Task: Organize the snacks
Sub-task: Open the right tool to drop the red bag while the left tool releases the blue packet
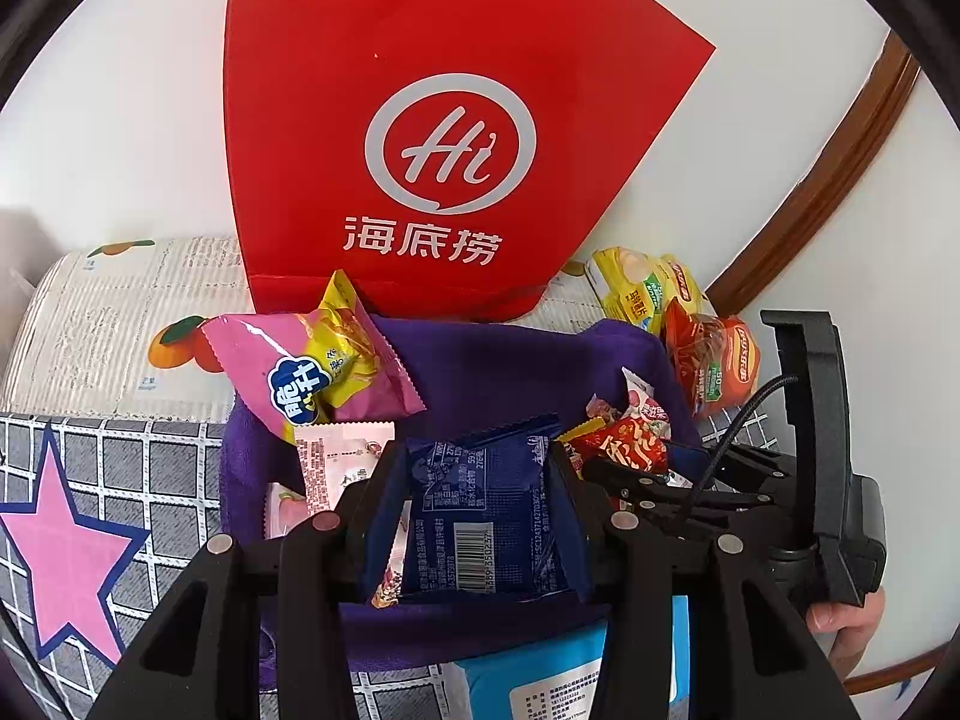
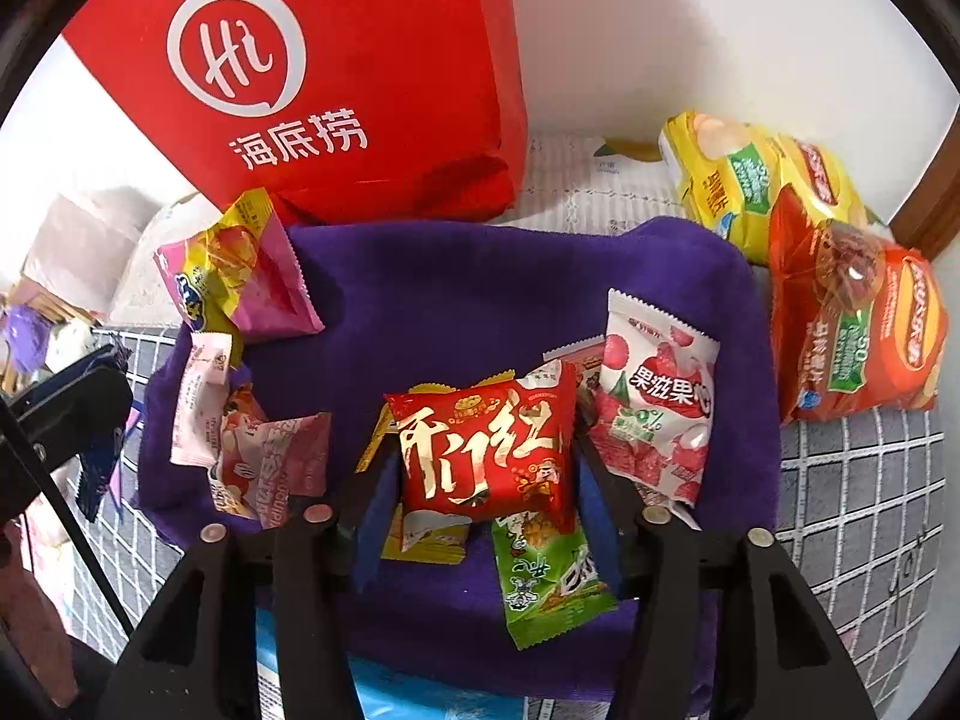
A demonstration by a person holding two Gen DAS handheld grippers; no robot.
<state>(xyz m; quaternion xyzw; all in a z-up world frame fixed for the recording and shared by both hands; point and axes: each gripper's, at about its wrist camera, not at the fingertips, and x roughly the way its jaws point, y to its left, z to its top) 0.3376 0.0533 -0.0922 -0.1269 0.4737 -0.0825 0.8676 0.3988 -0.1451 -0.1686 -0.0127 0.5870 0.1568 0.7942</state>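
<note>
My left gripper (image 1: 477, 468) is shut on a dark blue snack packet (image 1: 486, 516), held barcode side up above the purple cloth (image 1: 510, 360). My right gripper (image 2: 480, 450) is shut on a red packet with gold characters (image 2: 483, 450) over the same purple cloth (image 2: 456, 300). A pink and yellow chip packet (image 1: 318, 366) lies at the cloth's far left and also shows in the right wrist view (image 2: 240, 276). A white fruit-snack packet (image 2: 654, 396), a green packet (image 2: 549, 582) and pale pink packets (image 2: 264, 456) lie on the cloth.
A red paper bag (image 1: 444, 120) with a white logo stands behind the cloth against the wall. Yellow (image 2: 738, 180) and orange (image 2: 858, 324) chip bags lie at the right. A light blue pack (image 1: 558, 678) lies at the near edge. The left gripper (image 2: 66, 414) shows at the right view's left.
</note>
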